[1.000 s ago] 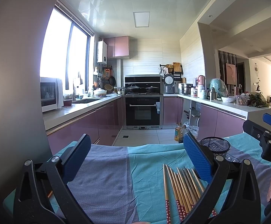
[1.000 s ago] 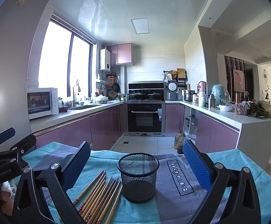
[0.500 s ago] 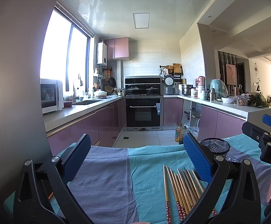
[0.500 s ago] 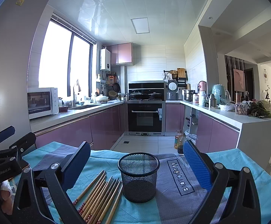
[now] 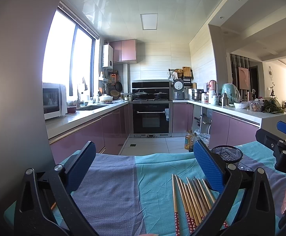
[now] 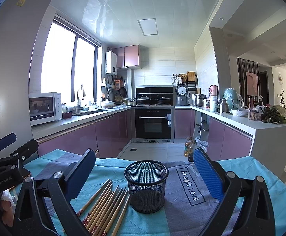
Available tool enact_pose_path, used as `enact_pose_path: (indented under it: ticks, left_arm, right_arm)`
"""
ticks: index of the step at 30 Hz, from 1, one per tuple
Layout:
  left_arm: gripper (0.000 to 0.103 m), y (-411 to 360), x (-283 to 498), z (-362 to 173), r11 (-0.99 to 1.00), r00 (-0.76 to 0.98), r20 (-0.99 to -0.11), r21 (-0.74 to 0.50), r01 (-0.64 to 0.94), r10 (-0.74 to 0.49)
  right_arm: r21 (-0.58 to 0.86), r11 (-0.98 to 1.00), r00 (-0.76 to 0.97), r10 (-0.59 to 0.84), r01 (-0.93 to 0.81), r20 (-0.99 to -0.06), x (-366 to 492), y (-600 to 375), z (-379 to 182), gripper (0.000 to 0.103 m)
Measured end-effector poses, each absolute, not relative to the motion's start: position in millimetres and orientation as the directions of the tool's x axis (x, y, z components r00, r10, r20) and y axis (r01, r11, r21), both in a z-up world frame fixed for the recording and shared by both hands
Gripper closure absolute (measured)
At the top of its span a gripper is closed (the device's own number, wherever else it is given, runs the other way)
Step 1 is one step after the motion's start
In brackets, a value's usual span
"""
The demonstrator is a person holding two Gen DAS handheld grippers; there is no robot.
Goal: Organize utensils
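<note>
Both our grippers have spread, empty fingers; the chopsticks [image 5: 192, 200] lie lengthwise, pointing away from us, nearer our left gripper [image 5: 143, 169] than our right gripper [image 6: 144, 174].

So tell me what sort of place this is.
A home kitchen, most likely: a built-in oven under a hob with pots, a microwave by the sink, and chopsticks beside a mesh holder on a cloth-covered table.
</note>
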State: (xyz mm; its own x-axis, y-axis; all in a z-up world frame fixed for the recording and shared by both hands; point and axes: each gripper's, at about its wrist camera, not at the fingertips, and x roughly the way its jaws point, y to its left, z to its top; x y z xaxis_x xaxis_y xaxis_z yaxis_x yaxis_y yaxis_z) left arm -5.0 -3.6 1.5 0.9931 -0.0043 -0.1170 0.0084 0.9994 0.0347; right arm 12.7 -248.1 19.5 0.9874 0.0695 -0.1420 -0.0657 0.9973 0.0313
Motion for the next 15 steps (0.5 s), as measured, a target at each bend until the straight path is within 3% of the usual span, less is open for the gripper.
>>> enact_pose_path:
  ticks: [15]
  left_arm:
    - [0.005,-1.5,-4.5,1.4,0.999,0.993,-0.117,0.037,0.014,-0.010]
  right_arm:
    - [0.033,0.997,0.987,0.069,-0.064,-0.145,13.9,-248.7,18.3,0.007]
